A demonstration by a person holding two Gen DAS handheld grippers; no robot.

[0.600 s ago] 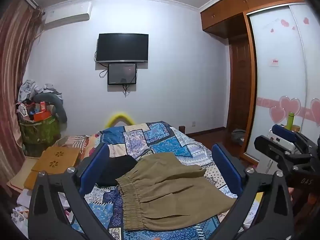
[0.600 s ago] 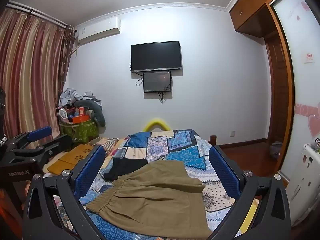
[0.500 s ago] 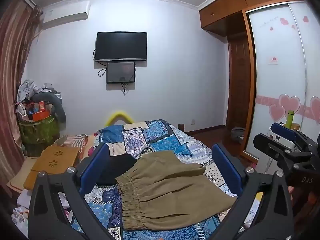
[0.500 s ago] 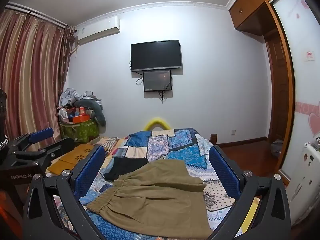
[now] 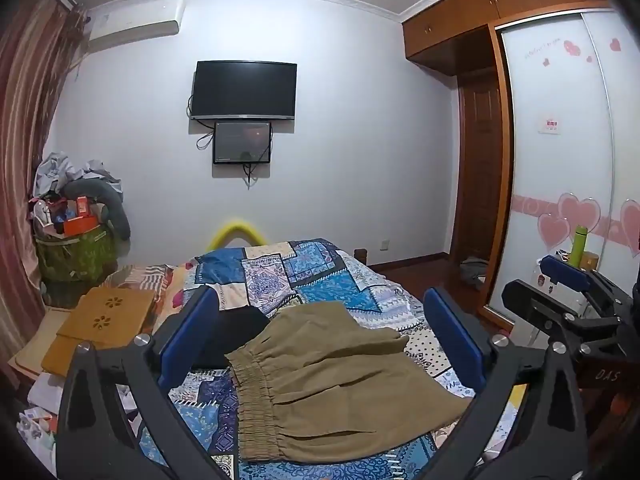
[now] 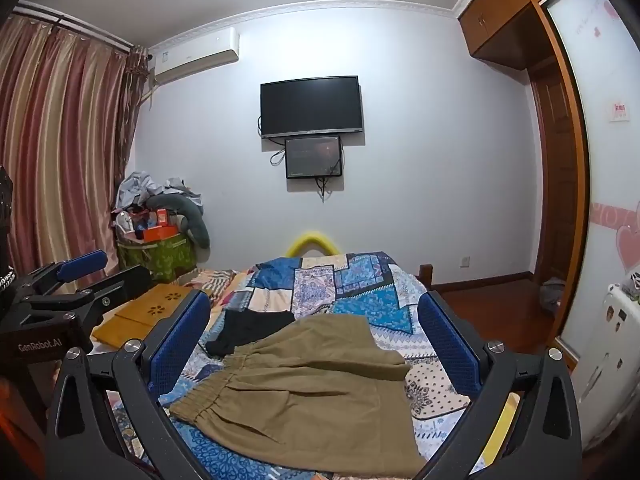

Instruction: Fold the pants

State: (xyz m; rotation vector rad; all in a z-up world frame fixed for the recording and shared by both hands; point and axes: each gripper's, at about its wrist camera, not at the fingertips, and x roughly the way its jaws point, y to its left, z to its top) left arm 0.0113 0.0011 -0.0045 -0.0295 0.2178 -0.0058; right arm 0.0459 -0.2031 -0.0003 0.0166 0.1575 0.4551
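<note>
1. Left wrist view: the left gripper (image 5: 320,336) is hanging above the bed (image 5: 320,280) with its jaws spread wide, holding nothing. The pants (image 5: 332,380) are lying flat at 6 o'clock, their long axis running from the waistband at 8 o'clock to the legs at 3 o'clock.
2. Right wrist view: the right gripper (image 6: 314,340) is also gaping empty. The pants (image 6: 312,392) are lying with the waistband pointing to 8 o'clock, touching a black garment (image 6: 250,330) at 11 o'clock.

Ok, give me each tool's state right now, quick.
Left tool: open, holding nothing, above the khaki pants on the bed.
Right tool: open, holding nothing, also clear of the pants.
</note>
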